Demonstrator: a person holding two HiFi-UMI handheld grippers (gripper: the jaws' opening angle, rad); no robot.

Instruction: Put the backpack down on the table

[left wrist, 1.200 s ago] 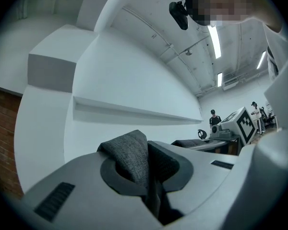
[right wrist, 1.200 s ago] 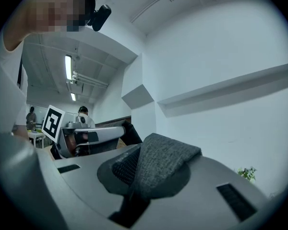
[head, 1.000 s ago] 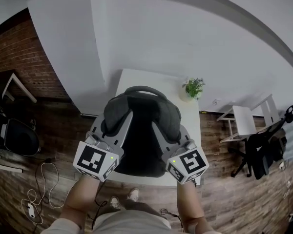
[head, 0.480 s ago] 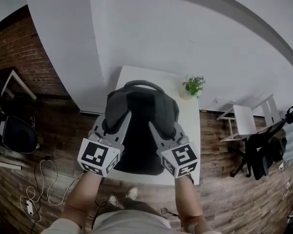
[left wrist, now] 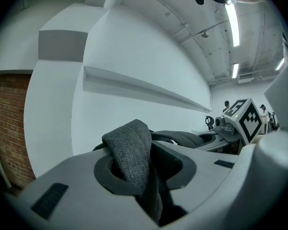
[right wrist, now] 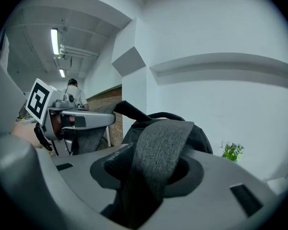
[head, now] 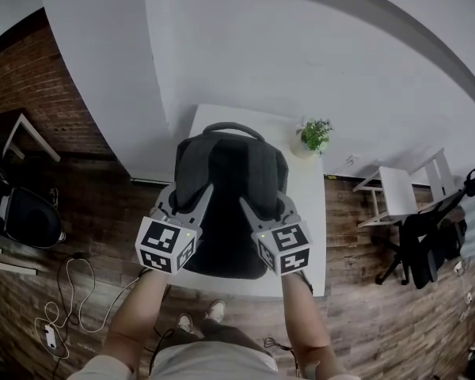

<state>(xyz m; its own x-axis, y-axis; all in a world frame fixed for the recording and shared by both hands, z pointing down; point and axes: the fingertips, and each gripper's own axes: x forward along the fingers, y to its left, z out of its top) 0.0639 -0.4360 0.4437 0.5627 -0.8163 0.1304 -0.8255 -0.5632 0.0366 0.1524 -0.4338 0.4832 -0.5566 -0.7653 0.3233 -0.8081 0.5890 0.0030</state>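
As the left gripper point(left wrist: 140, 176) and right gripper point(right wrist: 151, 178) have been opening, backpack point(head: 229, 172) straps point(left wrist: 130, 150) seemingly lie loose inside them.

Head view steeply down over table point(head: 310, 212); gripper views close, near level, toward wall point(left wrist: 134, 56); backpack point(head: 229, 180) shared.

a white wall point(head: 317, 46) meets a brick wall point(head: 32, 93) on the left. the wooden floor point(head: 380, 307) carries loose cables point(head: 63, 299), a black office chair point(head: 423, 252) and a small white table point(head: 392, 200). tube lights point(left wrist: 232, 20) glow on the ceiling.
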